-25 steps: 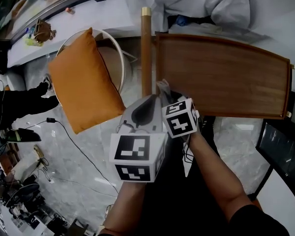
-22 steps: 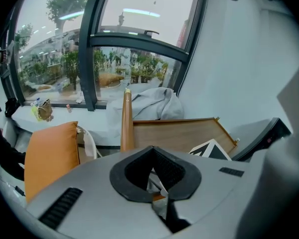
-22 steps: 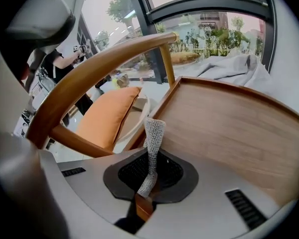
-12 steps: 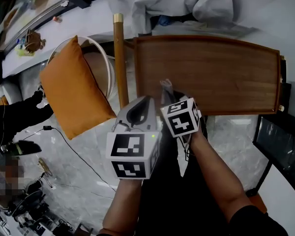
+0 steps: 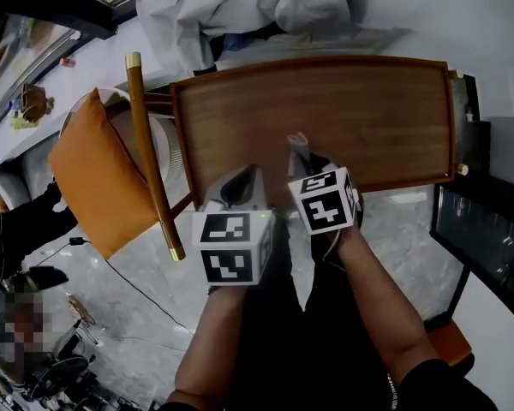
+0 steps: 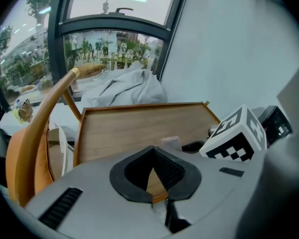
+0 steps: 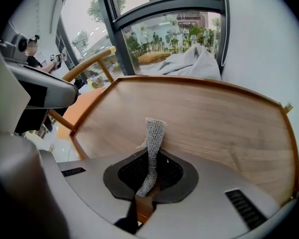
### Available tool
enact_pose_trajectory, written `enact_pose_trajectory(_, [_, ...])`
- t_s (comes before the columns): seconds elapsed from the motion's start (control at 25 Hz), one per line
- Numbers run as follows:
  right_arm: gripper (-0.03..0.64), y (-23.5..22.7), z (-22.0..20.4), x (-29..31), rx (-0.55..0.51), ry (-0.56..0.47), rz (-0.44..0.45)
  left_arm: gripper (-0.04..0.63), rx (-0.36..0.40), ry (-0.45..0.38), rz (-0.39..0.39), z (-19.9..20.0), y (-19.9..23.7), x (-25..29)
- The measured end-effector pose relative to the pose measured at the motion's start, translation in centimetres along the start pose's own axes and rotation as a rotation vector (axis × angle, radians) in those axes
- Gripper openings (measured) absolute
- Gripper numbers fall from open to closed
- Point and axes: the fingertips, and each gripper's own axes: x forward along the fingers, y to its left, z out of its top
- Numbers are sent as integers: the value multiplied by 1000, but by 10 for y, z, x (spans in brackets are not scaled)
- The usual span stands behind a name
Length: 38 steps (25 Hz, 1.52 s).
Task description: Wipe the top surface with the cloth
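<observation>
Head view, right gripper (image 5: 302, 159) pinching cloth (image 5: 297, 142) over wooden top (image 5: 368, 110), left gripper (image 5: 247, 176) closed empty, orange cushion (image 5: 86, 174) beside

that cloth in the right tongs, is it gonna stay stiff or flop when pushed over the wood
Probably floppy: the cloth, a narrow knit strip pinched in the right tongs, curves along its length. It looks light, so it should drag easily across the wooden top, though it may bunch rather than lie flat.
</observation>
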Motion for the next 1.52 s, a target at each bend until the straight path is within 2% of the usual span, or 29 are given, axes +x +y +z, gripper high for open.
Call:
enact_pose_trajectory(0.68, [37,-147,-48,-54,90,-2,-117,11,67,52,-106,6,-140,85])
enact_pose_trajectory(1.16, [37,-226,-74,-84,141,-17,-193,11,126,79,-159,10,-214,127])
enact_pose_trajectory(1.52, [37,-268,-93,-105,163,-9,-270,11,157,78,-179,10,-244,142])
